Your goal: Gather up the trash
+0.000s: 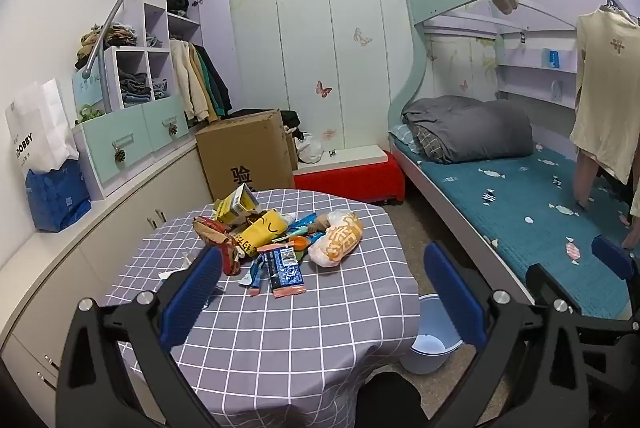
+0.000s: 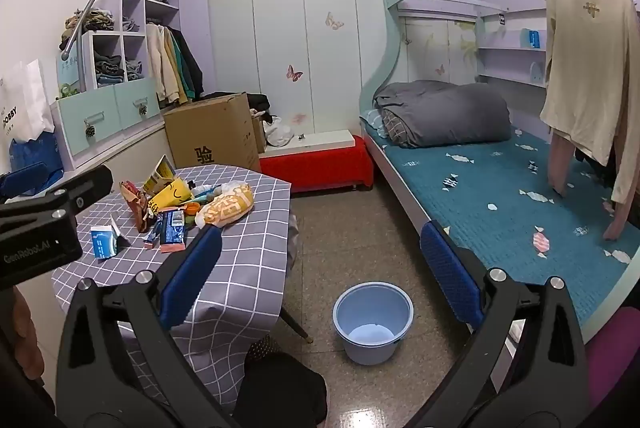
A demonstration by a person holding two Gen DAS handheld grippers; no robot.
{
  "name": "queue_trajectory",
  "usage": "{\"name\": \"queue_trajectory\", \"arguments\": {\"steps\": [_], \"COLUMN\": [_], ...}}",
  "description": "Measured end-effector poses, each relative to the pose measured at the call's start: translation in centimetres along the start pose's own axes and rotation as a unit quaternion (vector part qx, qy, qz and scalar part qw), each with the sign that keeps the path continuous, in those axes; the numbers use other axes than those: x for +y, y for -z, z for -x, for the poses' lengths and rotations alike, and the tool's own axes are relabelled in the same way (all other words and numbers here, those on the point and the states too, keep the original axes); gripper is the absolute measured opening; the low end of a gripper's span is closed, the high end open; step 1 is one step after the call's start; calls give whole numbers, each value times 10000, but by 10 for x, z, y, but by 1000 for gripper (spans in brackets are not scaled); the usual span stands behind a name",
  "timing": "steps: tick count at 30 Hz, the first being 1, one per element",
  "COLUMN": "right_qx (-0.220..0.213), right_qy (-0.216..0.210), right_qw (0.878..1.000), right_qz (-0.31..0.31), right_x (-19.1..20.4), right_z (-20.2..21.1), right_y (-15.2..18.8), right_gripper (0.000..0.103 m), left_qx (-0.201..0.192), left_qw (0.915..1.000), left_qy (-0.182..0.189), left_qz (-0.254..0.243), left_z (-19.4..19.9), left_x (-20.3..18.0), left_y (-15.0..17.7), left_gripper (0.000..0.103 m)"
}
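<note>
Nothing is gathered yet: both the left claw (image 1: 322,290) and right claw (image 2: 320,268) gape wide and empty, wrappers (image 1: 276,240) heaped mid-tabletop (image 1: 280,340), so next comes reaching in, then carrying to the floor bucket (image 2: 373,320).

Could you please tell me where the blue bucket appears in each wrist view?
Left wrist: bucket at lower right, partly hidden behind the table edge and a gripper finger.
Right wrist: bucket at lower centre, on the open floor, fully visible.
Shared landmark: cardboard box behind the table.
</note>
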State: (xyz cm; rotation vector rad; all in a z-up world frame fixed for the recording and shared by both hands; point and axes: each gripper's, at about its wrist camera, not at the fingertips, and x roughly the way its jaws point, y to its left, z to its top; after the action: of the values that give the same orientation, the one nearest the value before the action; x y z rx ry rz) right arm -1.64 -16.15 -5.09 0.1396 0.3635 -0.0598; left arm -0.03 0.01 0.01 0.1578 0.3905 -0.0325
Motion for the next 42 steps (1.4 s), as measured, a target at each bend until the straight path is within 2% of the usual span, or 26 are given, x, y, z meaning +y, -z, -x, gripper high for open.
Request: {"name": "queue_trajectory", "arguments": {"steps": [9,42], "right_qx": [8,53], "right_qy": [17,-1], "right_qw": [10000,10000], "right_qz": [-8,-50], "right_x": [2,2], "right_z": [0,-2], "right_y": [2,3], "right_gripper": [97,97], "left_qx": [116,99], "left_qw": [9999,9998], "left_qy": [74,141], "left_qz": [-36,-126], "left_z": [-12,-2], "left_x": [-3,-8], "left_y": [5,3], "left_gripper": [99,99]}}
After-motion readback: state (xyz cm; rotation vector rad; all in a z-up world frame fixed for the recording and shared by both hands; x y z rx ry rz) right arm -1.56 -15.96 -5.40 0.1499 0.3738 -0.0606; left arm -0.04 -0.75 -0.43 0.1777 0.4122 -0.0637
